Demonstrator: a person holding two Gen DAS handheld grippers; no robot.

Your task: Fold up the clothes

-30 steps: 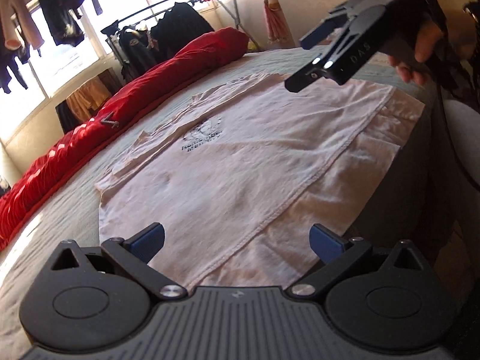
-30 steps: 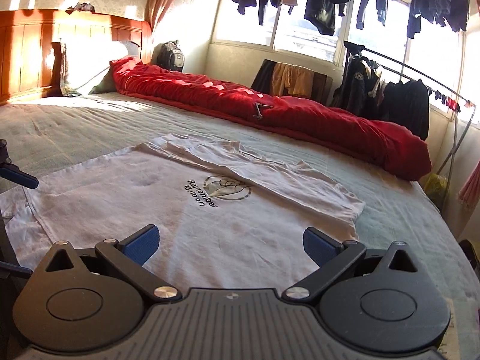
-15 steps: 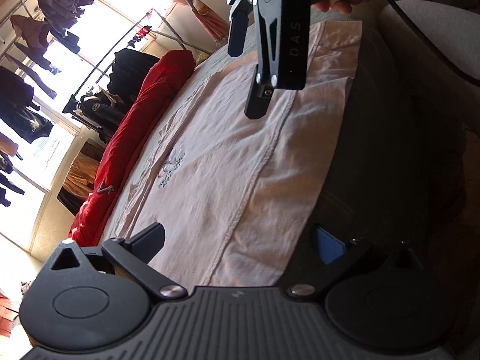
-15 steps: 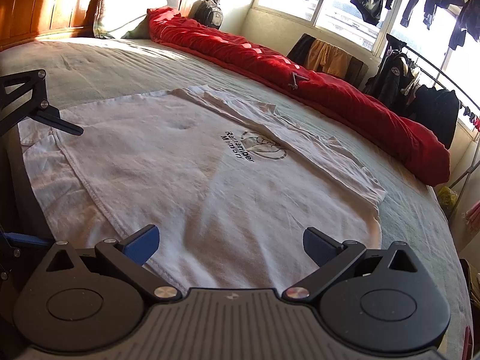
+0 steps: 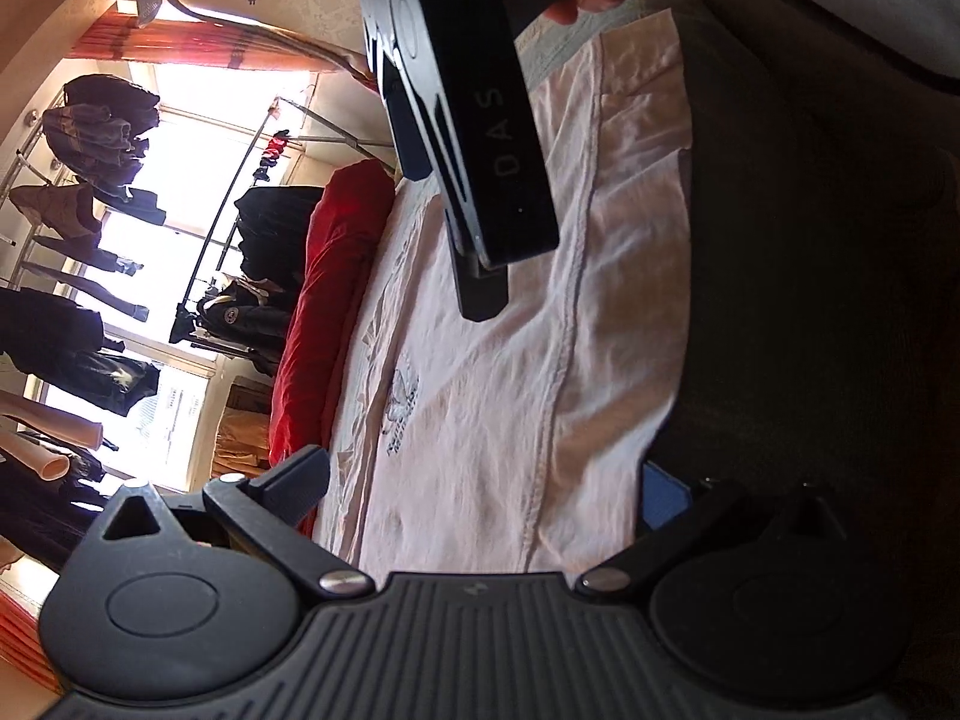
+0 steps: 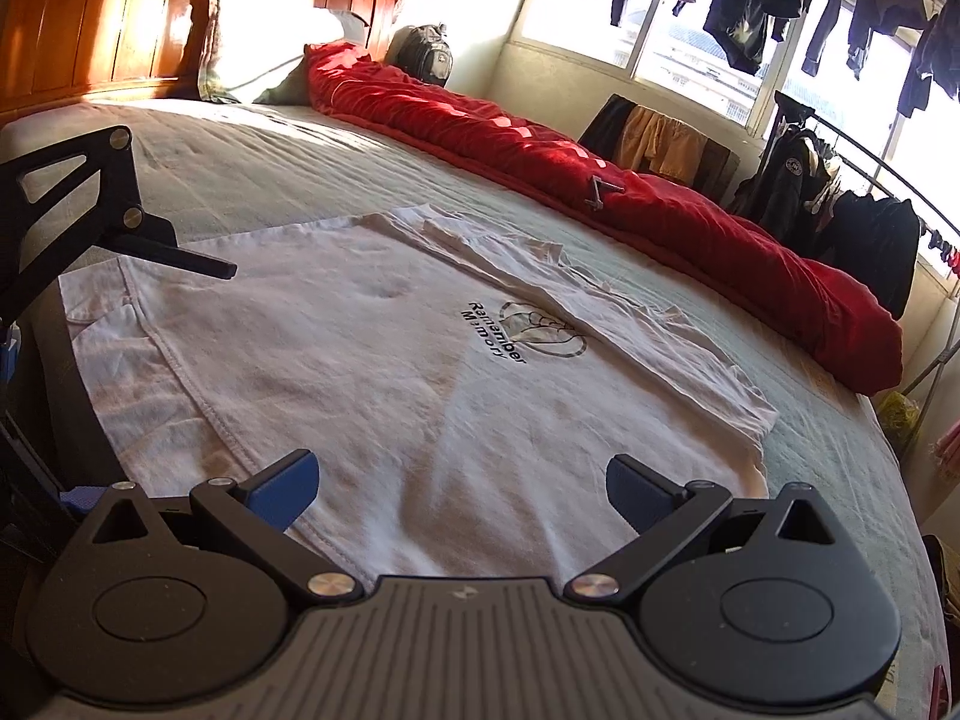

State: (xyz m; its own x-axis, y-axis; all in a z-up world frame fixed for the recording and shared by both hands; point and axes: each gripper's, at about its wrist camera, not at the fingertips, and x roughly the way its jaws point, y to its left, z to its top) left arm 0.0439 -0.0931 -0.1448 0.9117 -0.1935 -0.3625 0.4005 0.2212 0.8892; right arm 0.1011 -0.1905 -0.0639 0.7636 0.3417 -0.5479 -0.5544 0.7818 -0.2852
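A pale pink cotton T-shirt [image 6: 384, 372] with a dark printed logo lies spread flat on the grey-green quilted bed [image 6: 252, 180], its hem reaching the bed's near edge and one sleeve folded inward along the side towards the far edge. The right gripper [image 6: 462, 489], black with blue finger pads [image 6: 282, 486], hovers above the hem at the near edge with its jaws spread wide, holding nothing. The left gripper [image 5: 486, 489] is tilted steeply at the same edge of the bed, farther along the hem, its jaws likewise apart and empty; one pad sits over the shirt, the other beyond the mattress side. A long red padded quilt [image 6: 630, 210] lies rolled along the bed's far edge. A wooden headboard [image 6: 120, 18] stands at the head end.
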